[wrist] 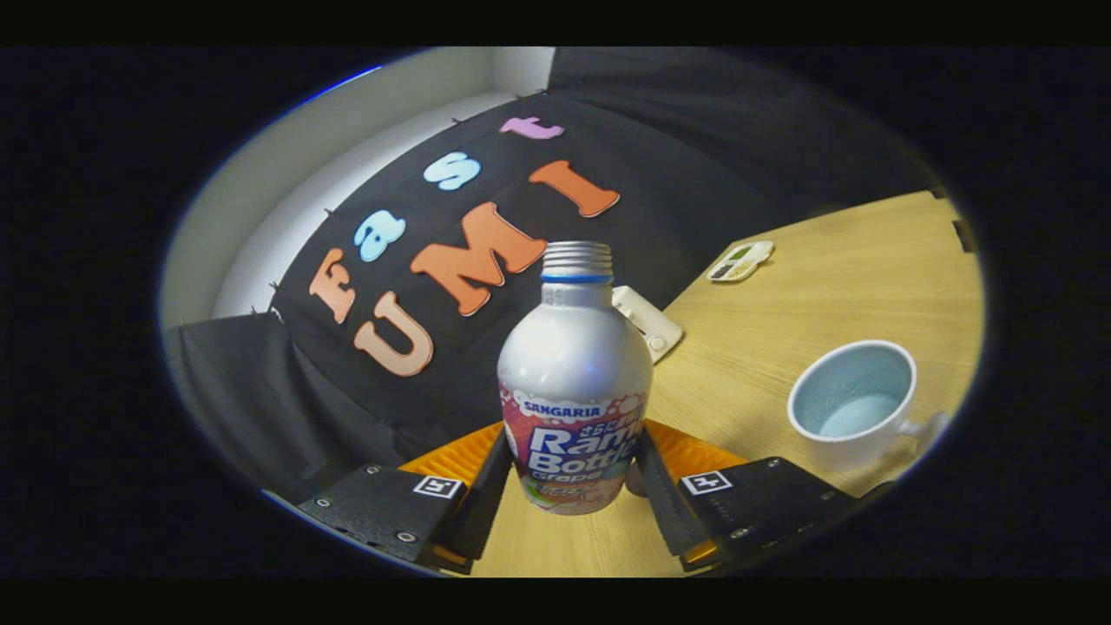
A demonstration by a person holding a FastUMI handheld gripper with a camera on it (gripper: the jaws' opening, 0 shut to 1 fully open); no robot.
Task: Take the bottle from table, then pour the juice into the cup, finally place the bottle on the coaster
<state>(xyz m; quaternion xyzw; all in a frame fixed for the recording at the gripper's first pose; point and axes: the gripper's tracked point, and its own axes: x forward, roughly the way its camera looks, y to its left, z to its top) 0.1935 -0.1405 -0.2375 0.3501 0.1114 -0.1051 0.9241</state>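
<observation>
Here the wooden counter [807, 286] tilts across the view with the gripper [568, 486] rolled sideways above it, its fingers pinching the lower body of the uncapped bottle [575, 373] from both sides, while the pale cup [855, 404] stands off to the right.
</observation>
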